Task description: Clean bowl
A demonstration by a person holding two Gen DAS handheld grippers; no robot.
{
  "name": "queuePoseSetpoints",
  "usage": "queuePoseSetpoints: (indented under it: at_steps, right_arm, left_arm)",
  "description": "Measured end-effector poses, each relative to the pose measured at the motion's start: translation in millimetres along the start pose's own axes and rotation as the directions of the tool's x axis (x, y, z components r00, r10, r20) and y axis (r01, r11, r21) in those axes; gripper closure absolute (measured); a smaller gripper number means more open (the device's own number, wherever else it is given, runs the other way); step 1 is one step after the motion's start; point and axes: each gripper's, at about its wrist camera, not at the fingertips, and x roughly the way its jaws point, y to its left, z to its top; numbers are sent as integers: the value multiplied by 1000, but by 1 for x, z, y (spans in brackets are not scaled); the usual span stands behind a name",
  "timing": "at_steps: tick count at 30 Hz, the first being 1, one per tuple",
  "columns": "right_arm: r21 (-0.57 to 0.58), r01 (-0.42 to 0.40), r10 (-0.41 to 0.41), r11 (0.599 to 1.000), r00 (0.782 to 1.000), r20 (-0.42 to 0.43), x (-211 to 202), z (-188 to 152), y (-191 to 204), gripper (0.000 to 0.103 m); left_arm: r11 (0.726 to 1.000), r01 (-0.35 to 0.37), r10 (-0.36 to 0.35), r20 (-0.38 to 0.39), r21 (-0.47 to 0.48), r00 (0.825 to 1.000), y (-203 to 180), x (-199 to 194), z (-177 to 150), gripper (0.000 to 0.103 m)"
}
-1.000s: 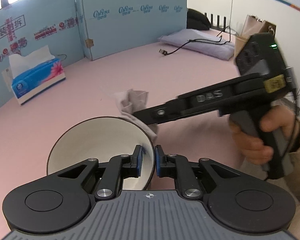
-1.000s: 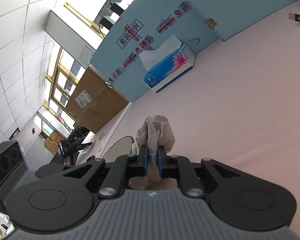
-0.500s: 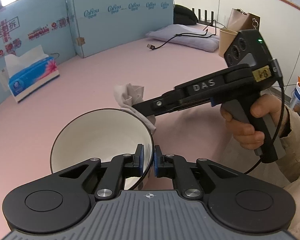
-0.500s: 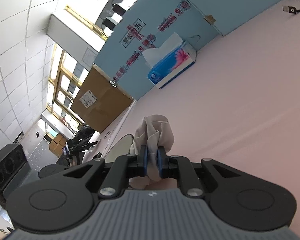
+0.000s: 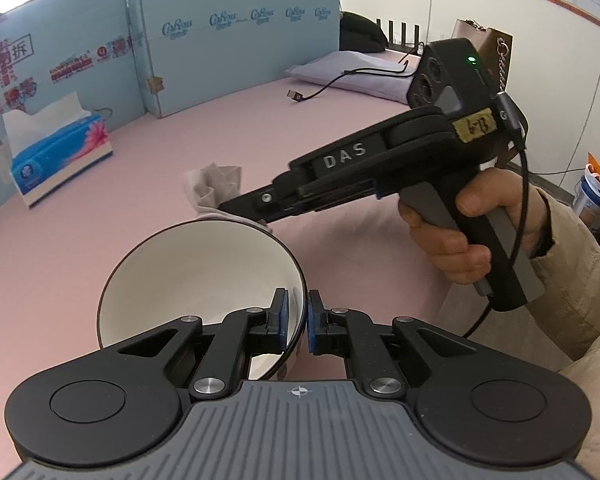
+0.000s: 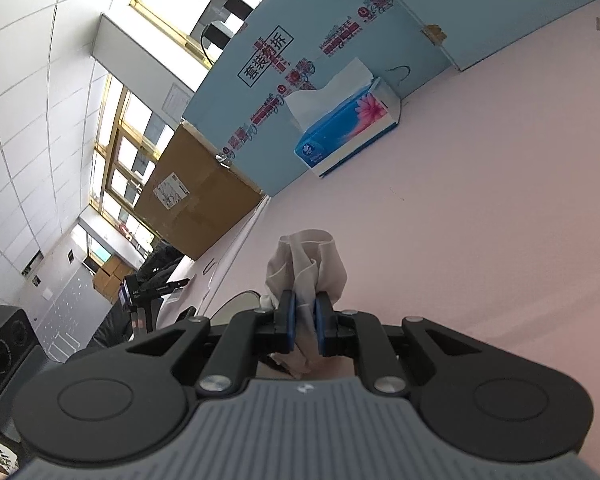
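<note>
A bowl (image 5: 196,280), white inside with a dark rim, is tilted up off the pink table. My left gripper (image 5: 296,326) is shut on its near right rim, one finger inside and one outside. My right gripper (image 6: 305,326) is shut on a crumpled beige cloth (image 6: 306,268). In the left wrist view the right gripper (image 5: 236,208) reaches in from the right, with the cloth (image 5: 212,188) just above and behind the bowl's far rim. The bowl's edge (image 6: 236,306) shows low in the right wrist view.
A blue tissue box (image 5: 56,152) stands at the far left by light-blue foam boards (image 5: 228,48). A grey pillow (image 5: 352,76) and a black USB cable (image 5: 320,88) lie at the back. A paper bag (image 5: 484,44) and a tub (image 5: 596,196) stand at the right.
The bowl has been raised and tilted a little in my left gripper. The right gripper with the cloth has stayed near the bowl's far rim, shifting slightly up.
</note>
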Motion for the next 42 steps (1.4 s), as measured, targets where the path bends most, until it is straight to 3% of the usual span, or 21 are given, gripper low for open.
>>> queuePoseSetpoints:
  at_steps: [15, 18, 22, 31, 35, 42]
  right_arm:
    - [-16, -50, 48, 999, 996, -82, 33, 16, 2, 90]
    - [-17, -42, 41, 999, 996, -75, 25, 13, 0, 90]
    - [-11, -28, 28, 1000, 997, -65, 12, 8, -5, 90]
    - [-46, -18, 16, 999, 999, -44, -20, -7, -1, 90]
    - [-47, 39, -38, 998, 999, 23, -37, -8, -4, 90]
    - [-30, 30, -29, 999, 998, 50, -46, -11, -7, 90]
  left_arm:
    - [1000, 6, -6, 4, -7, 1000, 2, -1, -2, 91]
    - [1000, 4, -4, 3, -10, 1000, 2, -1, -2, 90]
    - [999, -10, 10, 12, -37, 1000, 5, -1, 1, 78]
    - [998, -58, 59, 23, -28, 998, 0, 5, 11, 77]
    - [997, -79, 79, 28, -5, 996, -4, 14, 17, 75]
    - [1000, -18, 18, 10, 18, 1000, -4, 14, 18, 87]
